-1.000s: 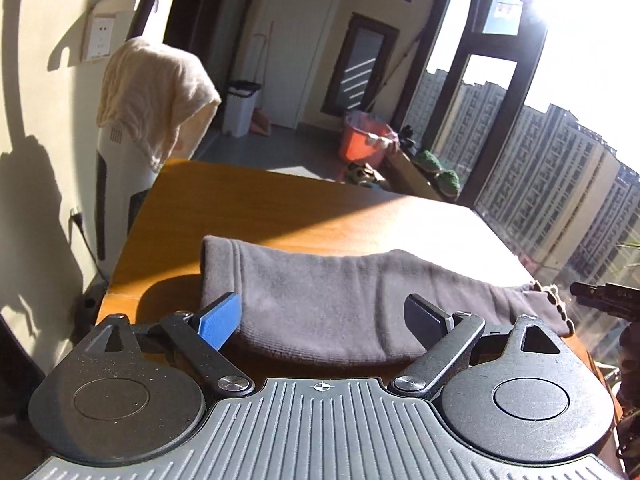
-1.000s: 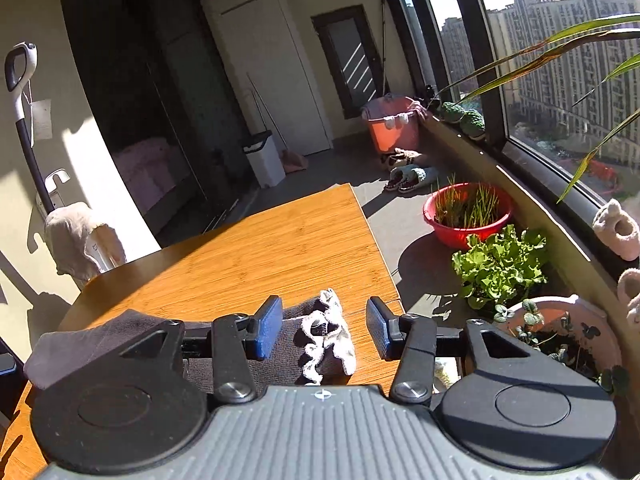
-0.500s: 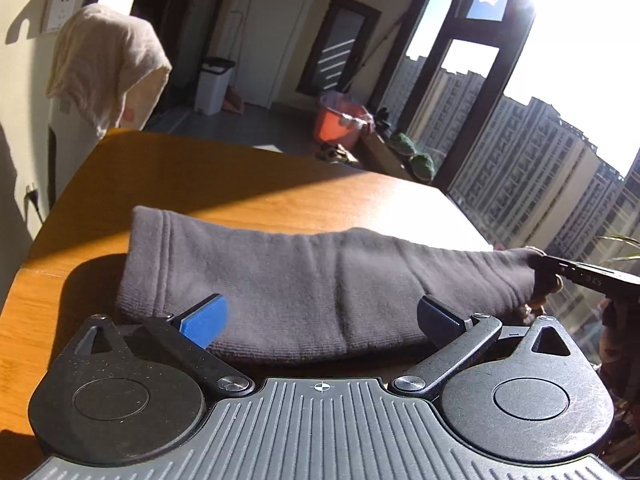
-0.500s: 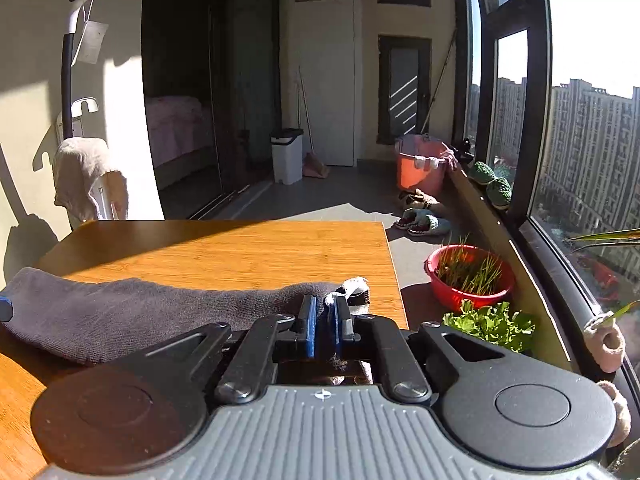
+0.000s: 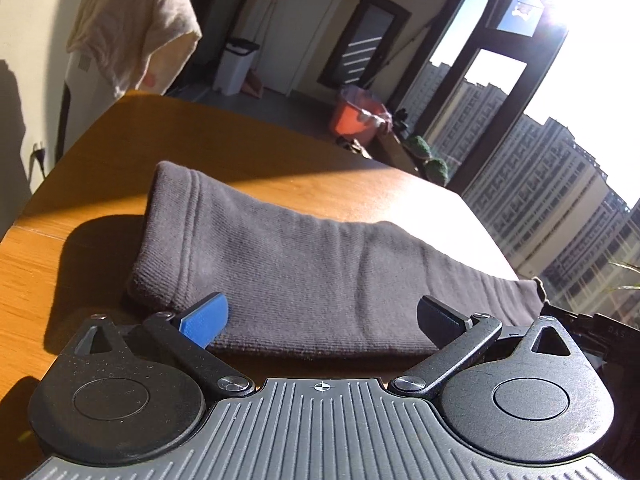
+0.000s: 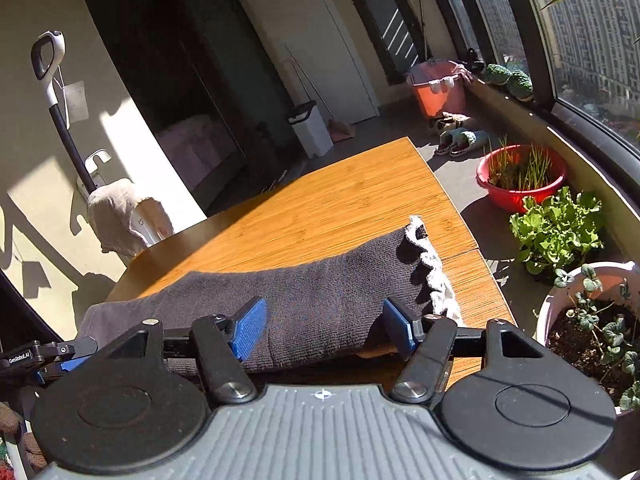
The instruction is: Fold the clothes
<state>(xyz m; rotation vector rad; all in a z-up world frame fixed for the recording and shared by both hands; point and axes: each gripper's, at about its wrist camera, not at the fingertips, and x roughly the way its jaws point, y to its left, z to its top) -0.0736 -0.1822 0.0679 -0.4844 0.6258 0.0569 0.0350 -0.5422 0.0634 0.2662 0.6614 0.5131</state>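
The right gripper (image 6: 324, 326), clamped on the frilled end half a second ago, is now spread wide and holds nothing; the left gripper (image 5: 320, 318) is likewise wide open and empty. Beyond both, the grey garment (image 5: 304, 272) is laid in a long folded band on the wooden table (image 6: 340, 200). The release suggests this fold is set down and a further fold can be started.

At the lower left of my right wrist view, small white letters reading "GenRobot.AI" stand on the black bar of my left gripper (image 6: 24, 360). Raised characters at the left wrist view's right edge are too dim to read.
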